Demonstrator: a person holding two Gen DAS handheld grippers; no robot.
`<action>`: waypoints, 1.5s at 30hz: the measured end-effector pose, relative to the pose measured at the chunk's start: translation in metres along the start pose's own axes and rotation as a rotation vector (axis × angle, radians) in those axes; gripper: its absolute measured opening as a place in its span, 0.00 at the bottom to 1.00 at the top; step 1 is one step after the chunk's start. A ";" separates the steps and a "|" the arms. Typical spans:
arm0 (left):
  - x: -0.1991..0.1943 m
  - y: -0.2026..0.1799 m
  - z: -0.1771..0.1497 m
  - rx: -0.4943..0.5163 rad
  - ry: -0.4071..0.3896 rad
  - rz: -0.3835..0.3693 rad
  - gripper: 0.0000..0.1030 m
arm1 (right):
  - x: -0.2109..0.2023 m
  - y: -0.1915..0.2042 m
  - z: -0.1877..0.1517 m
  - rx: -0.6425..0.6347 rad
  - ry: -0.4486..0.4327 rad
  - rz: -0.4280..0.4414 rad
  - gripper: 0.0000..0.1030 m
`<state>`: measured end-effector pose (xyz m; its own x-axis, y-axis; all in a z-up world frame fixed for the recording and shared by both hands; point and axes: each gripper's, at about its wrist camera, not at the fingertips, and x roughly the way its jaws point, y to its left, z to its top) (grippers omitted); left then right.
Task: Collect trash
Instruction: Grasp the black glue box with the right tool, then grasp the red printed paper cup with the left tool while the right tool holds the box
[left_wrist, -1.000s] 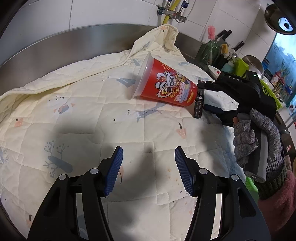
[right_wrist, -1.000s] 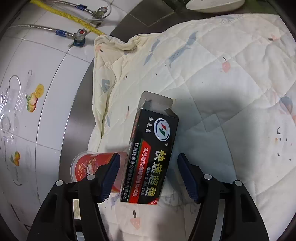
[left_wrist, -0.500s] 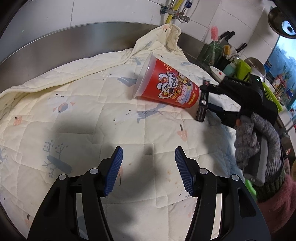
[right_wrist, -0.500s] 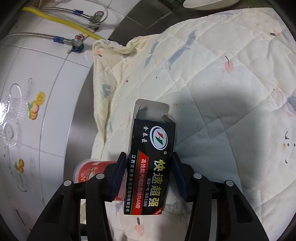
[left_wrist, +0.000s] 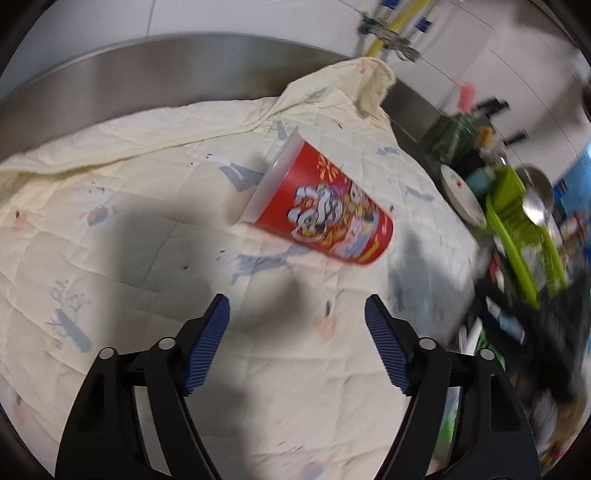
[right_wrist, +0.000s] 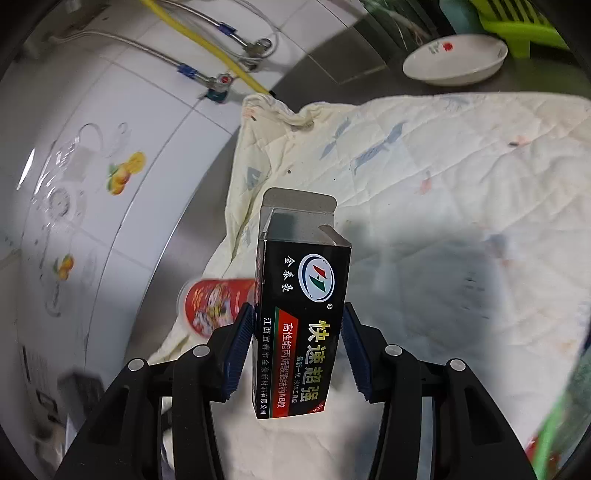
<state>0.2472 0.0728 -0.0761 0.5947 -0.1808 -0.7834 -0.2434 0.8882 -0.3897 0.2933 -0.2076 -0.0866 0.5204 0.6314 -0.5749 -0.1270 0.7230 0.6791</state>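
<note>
A red printed paper cup (left_wrist: 325, 218) lies on its side on the cream quilted cloth (left_wrist: 129, 221), mouth toward the back left. My left gripper (left_wrist: 297, 314) is open and empty, a little in front of the cup. My right gripper (right_wrist: 297, 332) is shut on a black glue box (right_wrist: 303, 306) with an open top flap and holds it above the cloth (right_wrist: 443, 177). The cup also shows in the right wrist view (right_wrist: 214, 302), behind the box on the left. The right gripper is not visible in the left wrist view.
A steel counter rim (left_wrist: 147, 74) and tiled wall with pipes (right_wrist: 207, 70) border the cloth at the back. A white dish (right_wrist: 454, 61), a green rack (left_wrist: 524, 236) and kitchen utensils stand to the right of the cloth.
My right gripper closed on the black box and lifted it away from the cup, leaving the left wrist view. My left gripper stayed open and shifted slightly nearer the cup.
</note>
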 end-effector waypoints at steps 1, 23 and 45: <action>0.003 -0.002 0.003 -0.034 0.007 -0.007 0.74 | -0.006 0.000 -0.001 -0.019 -0.005 -0.003 0.45; 0.062 -0.020 0.051 -0.463 -0.029 0.120 0.80 | -0.089 -0.069 -0.028 -0.149 -0.036 -0.018 0.45; 0.095 -0.017 0.076 -0.462 -0.039 0.164 0.76 | -0.096 -0.101 -0.042 -0.107 -0.027 -0.056 0.45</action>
<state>0.3660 0.0723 -0.1068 0.5464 -0.0305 -0.8370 -0.6454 0.6216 -0.4440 0.2204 -0.3299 -0.1195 0.5517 0.5822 -0.5972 -0.1859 0.7838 0.5925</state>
